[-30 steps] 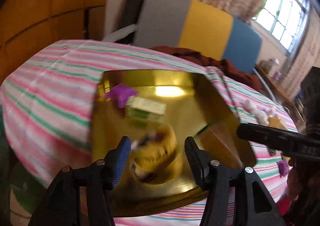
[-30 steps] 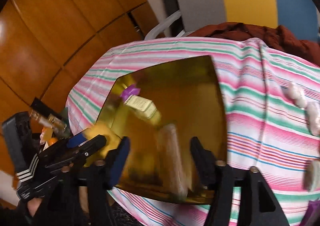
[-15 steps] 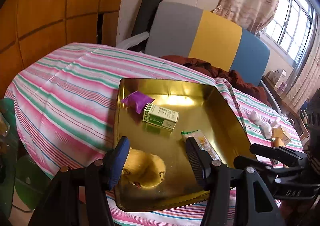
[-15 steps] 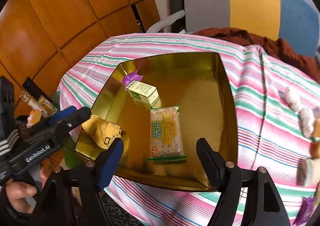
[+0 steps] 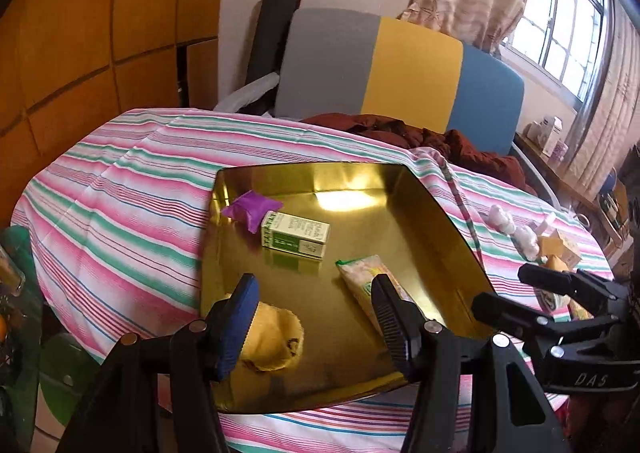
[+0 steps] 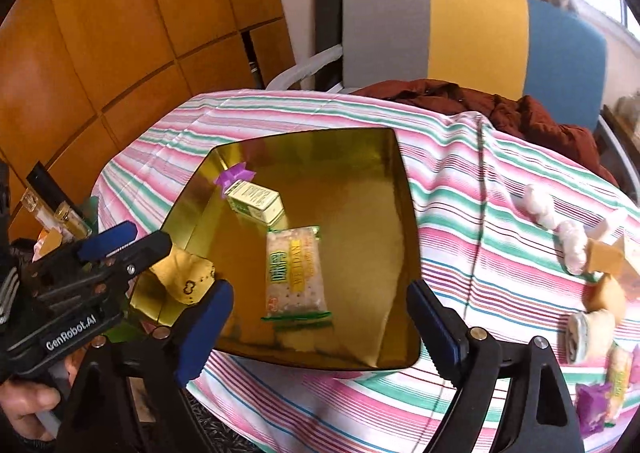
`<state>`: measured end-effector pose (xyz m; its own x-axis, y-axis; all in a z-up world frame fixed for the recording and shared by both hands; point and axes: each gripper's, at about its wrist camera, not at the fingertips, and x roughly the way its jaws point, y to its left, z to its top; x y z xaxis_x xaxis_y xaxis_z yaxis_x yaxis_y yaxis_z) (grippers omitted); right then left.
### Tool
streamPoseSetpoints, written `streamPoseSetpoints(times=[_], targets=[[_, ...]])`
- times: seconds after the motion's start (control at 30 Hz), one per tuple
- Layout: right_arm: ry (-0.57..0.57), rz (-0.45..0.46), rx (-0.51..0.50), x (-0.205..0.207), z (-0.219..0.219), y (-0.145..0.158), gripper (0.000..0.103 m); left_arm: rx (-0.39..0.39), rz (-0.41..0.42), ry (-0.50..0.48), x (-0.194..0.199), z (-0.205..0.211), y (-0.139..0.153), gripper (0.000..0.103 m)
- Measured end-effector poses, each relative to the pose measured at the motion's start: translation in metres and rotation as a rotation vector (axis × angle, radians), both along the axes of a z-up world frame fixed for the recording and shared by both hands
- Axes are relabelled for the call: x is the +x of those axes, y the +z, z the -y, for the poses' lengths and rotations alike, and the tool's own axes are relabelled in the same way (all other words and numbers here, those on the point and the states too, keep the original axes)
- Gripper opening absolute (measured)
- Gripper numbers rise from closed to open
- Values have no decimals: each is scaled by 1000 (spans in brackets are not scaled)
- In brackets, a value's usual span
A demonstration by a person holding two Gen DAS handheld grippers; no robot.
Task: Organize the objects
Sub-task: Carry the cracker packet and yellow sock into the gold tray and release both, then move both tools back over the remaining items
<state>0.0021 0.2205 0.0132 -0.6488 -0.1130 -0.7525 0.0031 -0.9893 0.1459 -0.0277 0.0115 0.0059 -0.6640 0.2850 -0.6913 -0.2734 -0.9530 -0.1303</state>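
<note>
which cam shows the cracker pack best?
Right wrist: the cracker pack lies face-up in the gold tray, whole and unblocked, print visible. In the left wrist view it is seen at a slant, its near end hidden behind a finger of the left hand-held gripper.

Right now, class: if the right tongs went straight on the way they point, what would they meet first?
Probably the cracker packet lying in the gold tray; it sits between the open right tongs, though depth is unclear.

One gold tray [image 6: 404,189] — inside it one purple packet [image 6: 234,175], one green box [image 6: 256,201], one cracker pack [image 6: 296,273], one yellow pouch [image 6: 188,277].
</note>
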Motion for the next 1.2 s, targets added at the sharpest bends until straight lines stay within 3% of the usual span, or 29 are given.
streamPoseSetpoints(times=[0.77, 1.0, 1.2], targets=[[-225, 42, 2, 32, -83, -17, 96, -40, 14, -230, 20, -71, -3, 59], [-358, 62, -21, 59, -138, -19, 96, -51, 26, -327, 27, -104, -4, 59], [-545, 65, -59, 102, -210, -12, 96, -66, 40, -432, 36, -134, -8, 59]])
